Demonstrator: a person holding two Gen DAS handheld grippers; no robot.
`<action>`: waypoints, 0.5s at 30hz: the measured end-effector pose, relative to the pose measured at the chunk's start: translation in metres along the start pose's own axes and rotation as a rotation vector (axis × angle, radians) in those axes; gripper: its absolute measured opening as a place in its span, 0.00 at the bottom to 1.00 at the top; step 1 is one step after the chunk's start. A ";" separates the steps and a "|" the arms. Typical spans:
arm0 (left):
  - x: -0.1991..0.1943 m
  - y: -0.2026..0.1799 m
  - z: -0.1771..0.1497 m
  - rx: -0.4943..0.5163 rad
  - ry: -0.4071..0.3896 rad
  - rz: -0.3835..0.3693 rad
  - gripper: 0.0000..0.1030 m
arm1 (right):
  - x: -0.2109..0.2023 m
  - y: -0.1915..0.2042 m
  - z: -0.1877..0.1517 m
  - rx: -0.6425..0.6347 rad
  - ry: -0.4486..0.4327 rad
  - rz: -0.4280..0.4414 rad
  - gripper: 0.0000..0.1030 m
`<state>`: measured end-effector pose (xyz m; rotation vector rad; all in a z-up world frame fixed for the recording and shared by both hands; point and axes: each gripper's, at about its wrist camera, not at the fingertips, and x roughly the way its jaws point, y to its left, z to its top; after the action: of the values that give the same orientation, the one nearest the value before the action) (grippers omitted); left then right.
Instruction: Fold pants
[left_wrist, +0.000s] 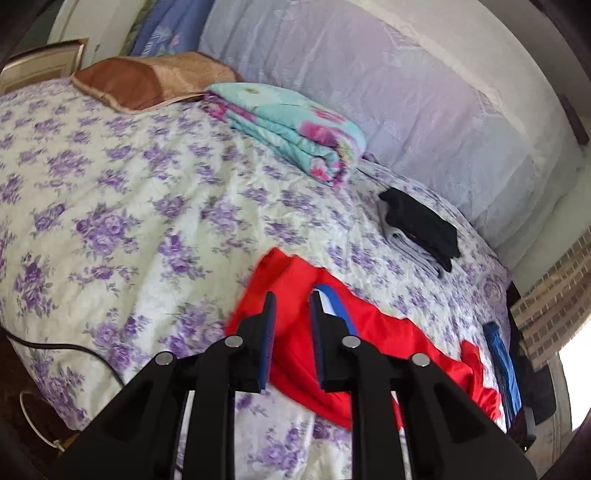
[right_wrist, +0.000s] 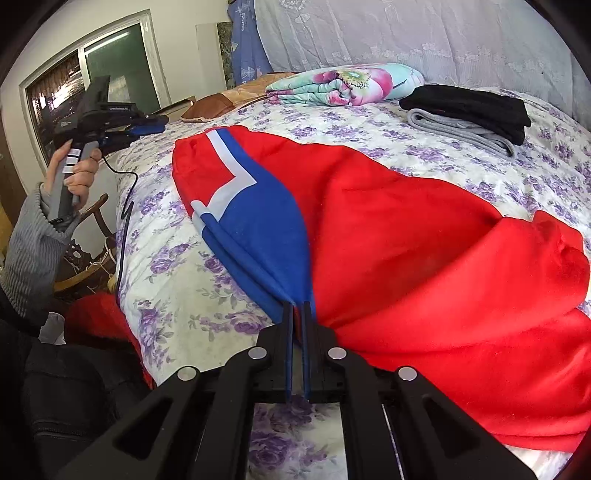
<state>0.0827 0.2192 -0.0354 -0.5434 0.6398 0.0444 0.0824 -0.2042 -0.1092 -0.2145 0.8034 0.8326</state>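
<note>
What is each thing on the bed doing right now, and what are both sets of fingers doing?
Red pants: spread across the bed, bunched at one end, not yet a neat fold.
Right gripper: fingers shut on the pants' blue edge.
Left gripper: fingers a little apart, holding nothing.
Black and grey clothes: folded, stacked.
Flowery blanket: folded.
Brown pillow: lying flat.

One pair of red pants (right_wrist: 406, 240) at 6 o'clock, two grippers, one folded flowery blanket (right_wrist: 343, 85), one brown pillow (left_wrist: 147, 79), two folded clothes at 2 o'clock.
</note>
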 end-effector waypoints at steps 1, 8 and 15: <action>0.002 -0.014 -0.004 0.046 0.018 -0.016 0.15 | 0.000 0.000 0.000 0.004 -0.002 0.001 0.04; 0.099 -0.058 -0.064 0.268 0.248 0.139 0.19 | -0.014 0.000 0.000 0.027 -0.030 -0.004 0.09; 0.071 -0.076 -0.060 0.278 0.160 0.047 0.19 | -0.087 -0.051 0.042 0.222 -0.205 -0.319 0.64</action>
<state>0.1218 0.1153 -0.0815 -0.2649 0.8001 -0.0439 0.1077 -0.2689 -0.0254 -0.0559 0.6412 0.4520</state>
